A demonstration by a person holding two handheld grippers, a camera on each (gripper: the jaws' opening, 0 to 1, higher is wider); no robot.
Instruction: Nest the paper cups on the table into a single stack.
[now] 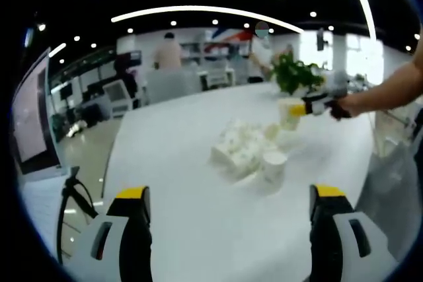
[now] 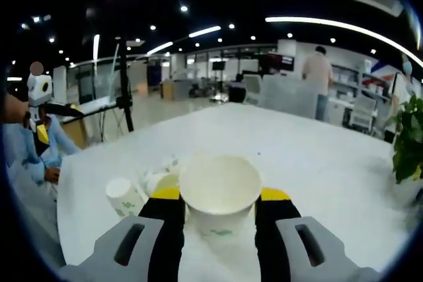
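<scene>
My right gripper (image 2: 220,195) is shut on a white paper cup (image 2: 220,186), held upright above the white table (image 2: 317,156). From the left gripper view the same gripper (image 1: 301,109) comes in from the right with that cup (image 1: 288,111), beyond a loose heap of paper cups (image 1: 239,146). One cup (image 1: 274,165) stands upright at the heap's near right. In the right gripper view a lone cup (image 2: 123,197) stands to the left of my jaws, with more cups (image 2: 160,177) behind them. My left gripper (image 1: 230,193) is open over bare table, short of the heap.
A potted plant (image 1: 295,74) stands at the table's far side, near the held cup. A monitor (image 1: 30,120) is at the left. A black stand (image 2: 123,77) rises beyond the table's edge. People, desks and chairs fill the office behind.
</scene>
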